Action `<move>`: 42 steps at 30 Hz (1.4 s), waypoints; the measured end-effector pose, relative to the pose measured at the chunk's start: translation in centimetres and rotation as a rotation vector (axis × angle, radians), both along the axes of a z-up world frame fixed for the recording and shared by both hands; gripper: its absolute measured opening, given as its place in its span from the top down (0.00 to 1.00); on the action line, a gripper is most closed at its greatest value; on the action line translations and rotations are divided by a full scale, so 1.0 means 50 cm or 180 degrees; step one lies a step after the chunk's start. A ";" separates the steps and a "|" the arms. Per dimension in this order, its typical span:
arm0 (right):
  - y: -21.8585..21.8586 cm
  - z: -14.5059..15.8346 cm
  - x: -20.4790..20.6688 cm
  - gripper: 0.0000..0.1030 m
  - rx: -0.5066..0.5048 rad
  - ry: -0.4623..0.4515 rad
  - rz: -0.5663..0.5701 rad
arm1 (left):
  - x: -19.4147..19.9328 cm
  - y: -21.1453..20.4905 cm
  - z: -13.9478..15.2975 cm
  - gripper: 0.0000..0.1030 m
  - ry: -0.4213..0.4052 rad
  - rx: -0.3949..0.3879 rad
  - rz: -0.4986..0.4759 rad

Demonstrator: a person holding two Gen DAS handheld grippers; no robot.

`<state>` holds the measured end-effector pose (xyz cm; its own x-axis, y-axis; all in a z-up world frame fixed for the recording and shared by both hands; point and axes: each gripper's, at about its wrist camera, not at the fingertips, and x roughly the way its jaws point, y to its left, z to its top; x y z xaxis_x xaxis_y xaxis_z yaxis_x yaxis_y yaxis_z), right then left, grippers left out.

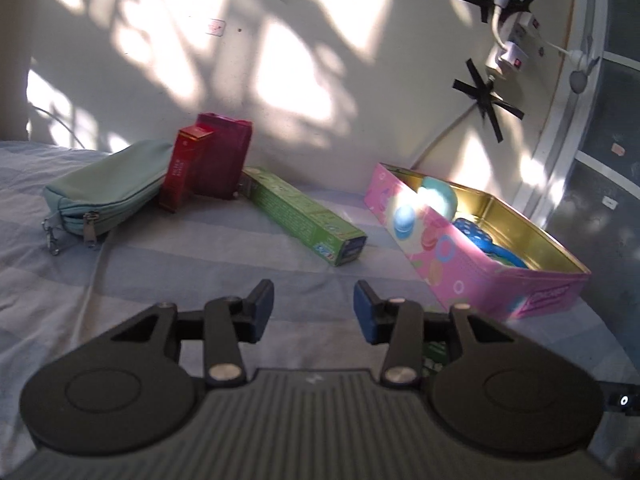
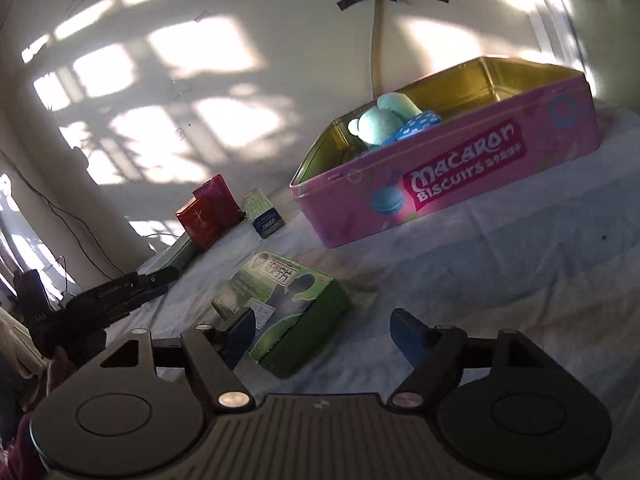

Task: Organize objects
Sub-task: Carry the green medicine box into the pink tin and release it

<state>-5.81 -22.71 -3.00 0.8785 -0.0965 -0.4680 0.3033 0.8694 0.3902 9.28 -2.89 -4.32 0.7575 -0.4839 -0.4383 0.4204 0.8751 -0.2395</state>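
- My left gripper (image 1: pixel 314 306) is hovering over the striped blue bedsheet (image 1: pixel 160 264), its jaws standing apart and holding nothing.
- My right gripper (image 2: pixel 322 334) is gaping wide over a flat green box (image 2: pixel 288 312), which is lying on the sheet at the left finger, gripped by neither pad.
- The pink macaron biscuit tin (image 2: pixel 460 176) is sitting open near the wall, with a teal plush toy (image 2: pixel 376 122) and a blue dotted item (image 2: pixel 418 122) lying inside.
- A long green carton (image 1: pixel 304 216) is lying left of the tin, just beside two red boxes (image 1: pixel 212 164) standing upright.
- A mint zip pouch (image 1: pixel 104 196) is resting against those red boxes.
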 end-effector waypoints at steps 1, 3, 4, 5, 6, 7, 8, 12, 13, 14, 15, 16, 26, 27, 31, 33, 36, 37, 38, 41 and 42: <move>0.017 0.001 0.004 0.24 -0.0220 0.0043 0.0099 | -0.006 -0.028 0.000 0.55 -0.0003 0.0043 -0.0154; 0.043 -0.006 0.018 0.22 -0.0579 0.0150 0.0207 | -0.015 -0.079 -0.001 0.54 -0.0026 0.0212 -0.0395; 0.055 -0.014 0.030 0.22 -0.0759 0.0232 0.0252 | -0.019 -0.101 -0.003 0.54 -0.0041 0.0340 -0.0441; 0.064 -0.019 0.042 0.22 -0.0847 0.0285 0.0289 | -0.019 -0.117 -0.006 0.51 -0.0047 0.0463 -0.0429; 0.068 -0.025 0.059 0.22 -0.0897 0.0350 0.0341 | -0.016 -0.128 -0.012 0.49 -0.0034 0.0573 -0.0379; 0.068 -0.030 0.073 0.22 -0.0899 0.0418 0.0384 | -0.010 -0.131 -0.019 0.48 0.0024 0.0610 -0.0346; 0.069 -0.035 0.086 0.22 -0.0896 0.0463 0.0410 | -0.003 -0.131 -0.027 0.44 0.0131 0.0592 -0.0356; 0.078 -0.052 0.109 0.26 -0.0977 0.0510 0.0398 | 0.000 -0.111 -0.046 0.41 0.0374 0.0291 -0.0547; 0.079 -0.050 0.108 0.40 -0.0993 0.0474 0.0421 | -0.002 -0.110 -0.047 0.44 0.0418 0.0235 -0.0640; 0.080 -0.047 0.107 0.51 -0.0982 0.0439 0.0465 | -0.008 -0.115 -0.046 0.47 0.0479 0.0181 -0.0758; 0.081 -0.044 0.105 0.53 -0.0993 0.0409 0.0439 | -0.016 -0.122 -0.043 0.47 0.0447 0.0229 -0.0742; 0.082 -0.041 0.101 0.55 -0.1013 0.0353 0.0411 | -0.023 -0.131 -0.040 0.47 0.0392 0.0290 -0.0724; 0.023 0.050 0.023 0.58 -0.1637 -0.0355 -0.0156 | -0.049 -0.233 0.094 0.47 -0.0196 0.0075 -0.0908; 0.005 0.060 0.031 0.58 -0.1697 -0.0372 -0.0216 | -0.041 -0.254 0.106 0.47 -0.0294 0.0097 -0.0909; -0.090 0.074 0.075 0.58 -0.1666 -0.0377 -0.0386 | 0.023 -0.338 0.117 0.46 -0.0434 0.0159 -0.0853; -0.147 0.068 0.104 0.58 -0.1569 -0.0323 -0.0463 | 0.058 -0.373 0.108 0.46 -0.0404 0.0211 -0.0823; -0.193 0.048 0.155 0.56 -0.1467 -0.0190 -0.0540 | 0.102 -0.416 0.085 0.47 -0.0325 0.0351 -0.0763; -0.204 0.040 0.168 0.56 -0.1452 -0.0164 -0.0581 | 0.114 -0.430 0.076 0.47 -0.0271 0.0438 -0.0709; -0.213 0.034 0.176 0.51 -0.1417 -0.0144 -0.0631 | 0.122 -0.437 0.070 0.47 -0.0224 0.0511 -0.0638; -0.220 0.026 0.168 0.51 -0.1224 -0.0233 -0.0687 | 0.125 -0.425 0.066 0.47 -0.0120 0.0549 -0.0453; -0.213 0.025 0.155 0.51 -0.1185 -0.0292 -0.0700 | 0.118 -0.415 0.070 0.46 -0.0154 0.0533 -0.0456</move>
